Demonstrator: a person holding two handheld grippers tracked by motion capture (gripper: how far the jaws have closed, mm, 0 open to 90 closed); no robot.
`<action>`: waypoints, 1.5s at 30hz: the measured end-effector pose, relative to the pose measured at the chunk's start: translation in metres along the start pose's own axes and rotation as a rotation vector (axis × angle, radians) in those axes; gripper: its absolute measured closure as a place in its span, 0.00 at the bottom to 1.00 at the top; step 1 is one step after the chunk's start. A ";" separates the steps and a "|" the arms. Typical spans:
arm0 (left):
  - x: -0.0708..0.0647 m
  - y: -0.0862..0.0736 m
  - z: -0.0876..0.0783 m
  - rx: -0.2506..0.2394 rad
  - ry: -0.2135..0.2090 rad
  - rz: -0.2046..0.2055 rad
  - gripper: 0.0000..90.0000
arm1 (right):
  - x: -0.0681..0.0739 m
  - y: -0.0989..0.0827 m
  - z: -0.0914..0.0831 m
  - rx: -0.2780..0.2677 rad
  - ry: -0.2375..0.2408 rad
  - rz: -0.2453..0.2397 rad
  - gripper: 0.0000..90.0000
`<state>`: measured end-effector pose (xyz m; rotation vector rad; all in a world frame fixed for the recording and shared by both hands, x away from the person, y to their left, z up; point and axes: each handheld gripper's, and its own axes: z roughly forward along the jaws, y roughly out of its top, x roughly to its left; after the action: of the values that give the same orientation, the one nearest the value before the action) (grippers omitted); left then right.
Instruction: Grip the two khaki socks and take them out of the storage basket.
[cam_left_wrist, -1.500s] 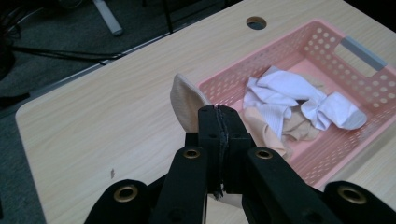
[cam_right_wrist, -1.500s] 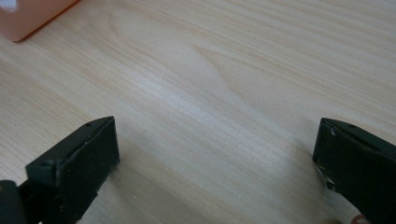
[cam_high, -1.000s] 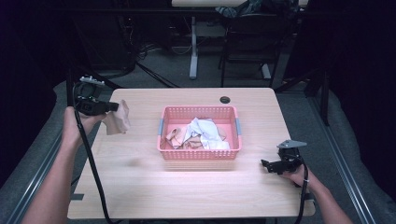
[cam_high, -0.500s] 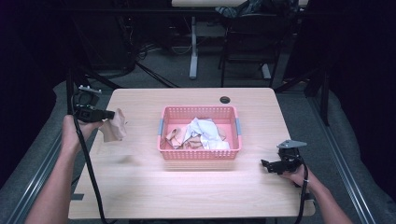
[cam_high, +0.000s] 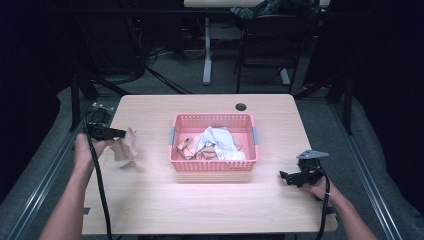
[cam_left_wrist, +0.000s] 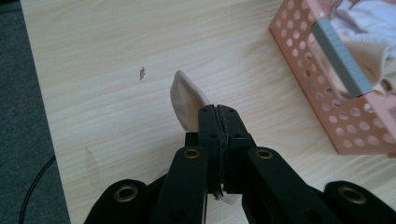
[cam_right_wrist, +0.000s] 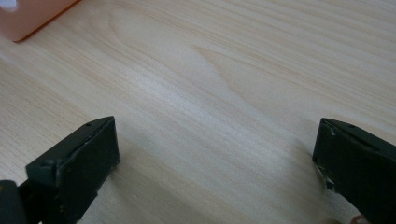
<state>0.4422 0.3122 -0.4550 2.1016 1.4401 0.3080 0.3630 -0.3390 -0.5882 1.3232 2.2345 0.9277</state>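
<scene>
- While the left gripper hangs over the left part of the table, its jaws are pressed together on a beige cloth piece (looks like a small sock, can't be sure).
- Seen in the left gripper view, the cloth pokes out ahead of the jaw tips and a scrap shows below them, so the pinch is near one edge.
- Cloth droops under the jaws, low end near or just touching the wood, can't tell which.
- Risk: edge pinch is thin, so a quick swing could let the fabric slip out before it's laid down.
- Risk: if released while bunched, it lands crumpled rather than flat (a drag along the table would help spread it).
- Right of that gripper, well apart, sits the pink basket with more white and beige laundry piled inside.
- Risk: a sideways sweep toward the basket could snag its perforated wall or nudge it.
- Far right, the right gripper rests low by the table's near right corner, jaws spread wide with nothing between them, bare wood ahead of them.
- Risk: its idle hand is far from the cloth, so no help if the fabric folds over on landing.
</scene>
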 end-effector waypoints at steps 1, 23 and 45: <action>0.000 -0.001 0.004 0.004 0.003 -0.005 0.99 | 0.000 0.000 0.000 -0.001 0.000 0.000 0.00; 0.008 -0.035 0.071 0.155 0.023 -0.075 0.95 | 0.000 0.000 0.000 0.000 0.000 0.000 0.00; -0.047 0.020 0.018 0.012 -0.040 0.035 0.16 | 0.000 0.000 0.000 0.000 -0.001 0.000 0.00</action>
<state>0.4480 0.2588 -0.4523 2.1322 1.3867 0.2704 0.3631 -0.3390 -0.5882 1.3232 2.2341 0.9270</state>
